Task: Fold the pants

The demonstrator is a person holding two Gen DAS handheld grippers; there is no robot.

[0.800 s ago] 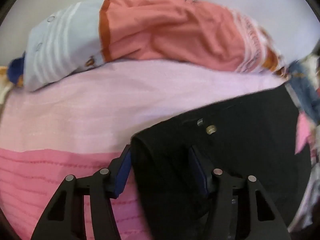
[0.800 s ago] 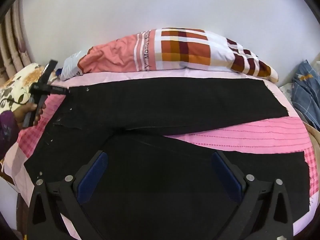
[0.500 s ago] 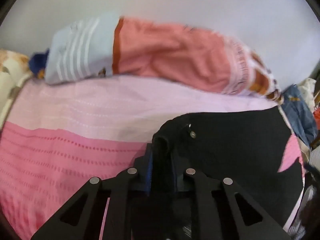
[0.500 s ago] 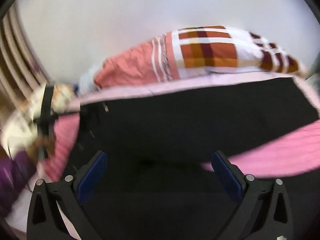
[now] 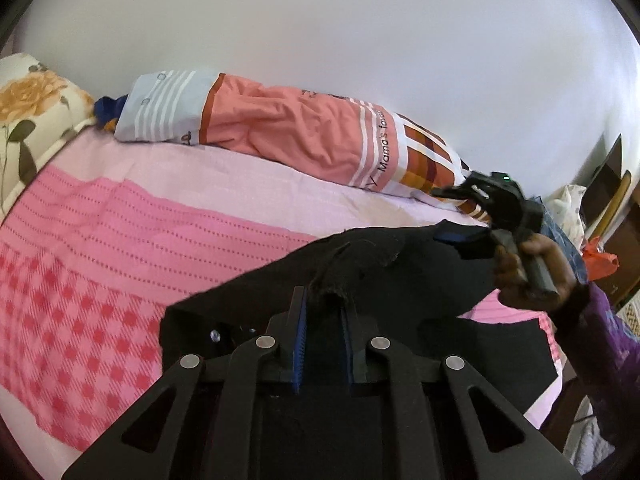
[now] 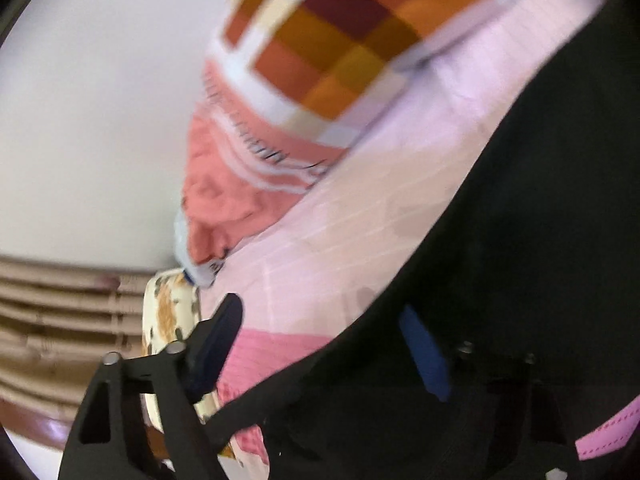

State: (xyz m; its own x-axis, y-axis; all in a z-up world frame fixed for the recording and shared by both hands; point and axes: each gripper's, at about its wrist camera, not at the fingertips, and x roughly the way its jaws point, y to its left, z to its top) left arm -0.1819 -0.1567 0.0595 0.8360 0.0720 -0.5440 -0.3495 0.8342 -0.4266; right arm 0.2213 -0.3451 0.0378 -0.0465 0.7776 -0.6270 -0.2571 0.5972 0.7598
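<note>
Left gripper (image 5: 323,336) clamped on a bunched fold of black pants (image 5: 400,280) over the pink bedspread (image 5: 120,248), right gripper (image 6: 320,348) spread wide, 1 pad (image 6: 424,352) seemingly against the blurred cloth.

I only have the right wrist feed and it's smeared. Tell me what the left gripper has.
Observer: The left gripper is shut on a pinched-up ridge of the black pants, which lie on the pink bedsheet.
Operator: Give me my right gripper's position relative to that grip.
Observer: In the left wrist view, the right gripper is open at the pants' far edge, beyond the left grip and to its right, near the checked end of the pillow.
Operator: Report where the waist is.
Observer: A metal button shows just left of the left gripper, so the waist is likely there.
</note>
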